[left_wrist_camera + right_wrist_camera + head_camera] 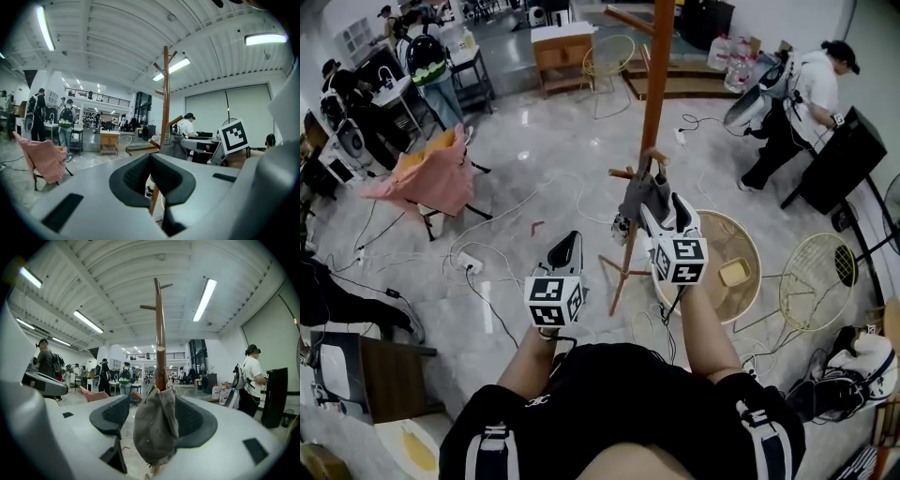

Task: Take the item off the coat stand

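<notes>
A tall wooden coat stand (pixel 654 103) rises from the floor in front of me. A grey cap (pixel 637 199) hangs on one of its lower pegs. My right gripper (pixel 661 214) is raised to the cap. In the right gripper view the cap (pixel 157 425) hangs between the open jaws of the right gripper (pixel 154 405); the left pad stands clear of it, and the stand's pole (pixel 160 333) rises behind. My left gripper (pixel 566 248) is held lower and to the left, shut and empty. From the left gripper (pixel 150 159), the stand (pixel 166 93) is ahead.
A round wicker basket (pixel 748 298) sits on the floor right of the stand's feet, with a wire chair (pixel 816 281) beyond it. A pink cloth on a chair (pixel 431 173) is at the left. Cables (pixel 492 281) trail across the floor. A person (pixel 797 103) works at the back right.
</notes>
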`<state>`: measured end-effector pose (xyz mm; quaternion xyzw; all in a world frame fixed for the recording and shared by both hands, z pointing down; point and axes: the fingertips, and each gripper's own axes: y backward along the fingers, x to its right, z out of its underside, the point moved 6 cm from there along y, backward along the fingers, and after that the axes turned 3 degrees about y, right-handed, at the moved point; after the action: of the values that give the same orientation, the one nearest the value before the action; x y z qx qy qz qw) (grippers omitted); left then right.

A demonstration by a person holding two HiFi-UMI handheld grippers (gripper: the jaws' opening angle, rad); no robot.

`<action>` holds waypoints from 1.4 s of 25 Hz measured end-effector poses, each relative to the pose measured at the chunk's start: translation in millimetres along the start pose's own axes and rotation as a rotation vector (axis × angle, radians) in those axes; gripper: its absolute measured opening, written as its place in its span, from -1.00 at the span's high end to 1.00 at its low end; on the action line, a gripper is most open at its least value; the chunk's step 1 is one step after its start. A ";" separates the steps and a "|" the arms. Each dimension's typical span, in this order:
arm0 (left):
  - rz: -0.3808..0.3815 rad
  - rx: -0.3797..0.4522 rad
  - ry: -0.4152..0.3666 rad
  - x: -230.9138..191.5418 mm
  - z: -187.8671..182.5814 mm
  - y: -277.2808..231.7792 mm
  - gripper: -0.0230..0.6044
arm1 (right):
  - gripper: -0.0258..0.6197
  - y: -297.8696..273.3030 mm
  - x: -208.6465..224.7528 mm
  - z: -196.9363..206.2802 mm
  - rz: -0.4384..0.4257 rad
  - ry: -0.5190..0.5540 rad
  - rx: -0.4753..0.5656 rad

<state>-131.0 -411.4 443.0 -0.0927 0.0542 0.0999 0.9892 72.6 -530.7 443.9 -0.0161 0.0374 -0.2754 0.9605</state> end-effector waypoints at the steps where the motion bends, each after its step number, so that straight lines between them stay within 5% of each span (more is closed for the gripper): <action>1: -0.002 -0.001 0.001 -2.6 0.0 -1.1 0.87 | -0.07 -5.2 1.1 2.4 0.003 0.001 -0.008; 11: -0.025 -0.003 0.004 -16.7 -2.4 -7.2 0.87 | -0.02 -55.5 17.4 26.1 0.016 0.062 -0.147; 18: -0.046 -0.003 0.011 -27.5 0.3 -2.5 0.87 | 0.78 -53.5 17.4 24.6 0.089 0.080 -0.151; 35: 0.019 -0.006 0.005 -9.9 2.0 -11.7 0.87 | 0.81 26.4 3.1 -39.5 0.044 0.051 0.061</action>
<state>-138.0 -424.2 448.2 -0.0956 0.0573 0.1091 0.9878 86.0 -510.4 403.0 0.0212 0.0535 -0.2558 0.9650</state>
